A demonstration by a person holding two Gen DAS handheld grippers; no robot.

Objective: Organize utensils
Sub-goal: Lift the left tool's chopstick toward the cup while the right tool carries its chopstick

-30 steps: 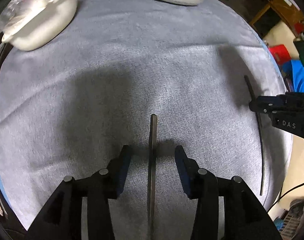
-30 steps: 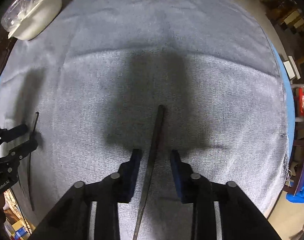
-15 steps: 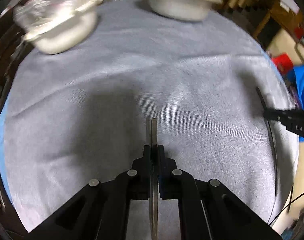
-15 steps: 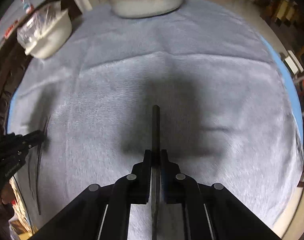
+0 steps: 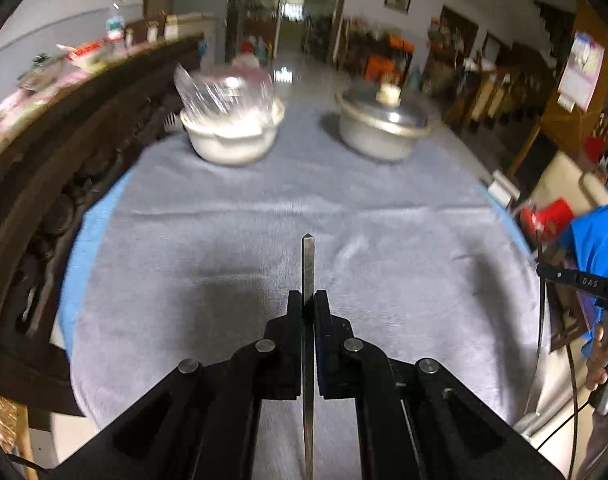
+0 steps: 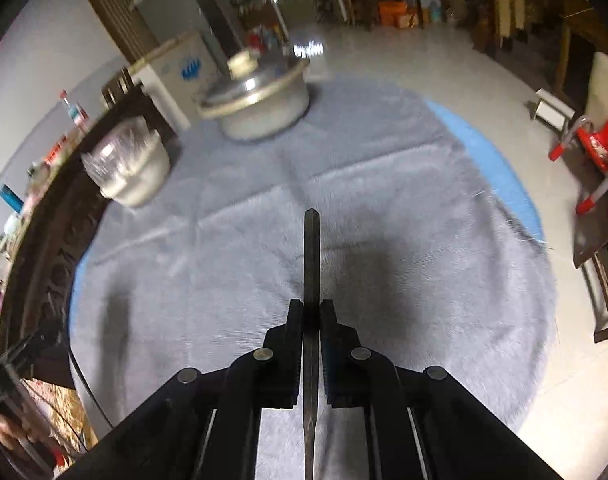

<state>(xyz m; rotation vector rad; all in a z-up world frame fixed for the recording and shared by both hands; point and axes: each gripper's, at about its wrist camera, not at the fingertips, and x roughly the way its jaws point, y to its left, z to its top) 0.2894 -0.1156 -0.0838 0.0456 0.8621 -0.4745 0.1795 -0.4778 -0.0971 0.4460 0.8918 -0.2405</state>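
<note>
Left wrist view: the left gripper is clamped on a slim metal utensil, most likely a chopstick, whose squared tip projects forward past the pads, clear of the grey tablecloth. At the far edge of the round table sit a white bowl covered with clear plastic and a lidded aluminium pot. The right gripper appears at the right border of this view.

Right wrist view: the right gripper is closed on a second dark stick, also held above the cloth and pointing toward the pot. The grip sits well back from the visible tip on both sticks; the rear ends run out of frame under the fingers.

Procedure for the step in hand, as a judgement:
1. Keep both jaws fully closed; a thin, smooth rod can pivot or slip under light pressure.
2. Carry the sticks level, tips forward, avoiding the bowl and pot.
3. Bring the two sticks parallel and side by side, tips aligned, before lowering.
4. Set each stick flat on the cloth, then release.

No utensil holder is visible, so the final location cannot be determined.
</note>
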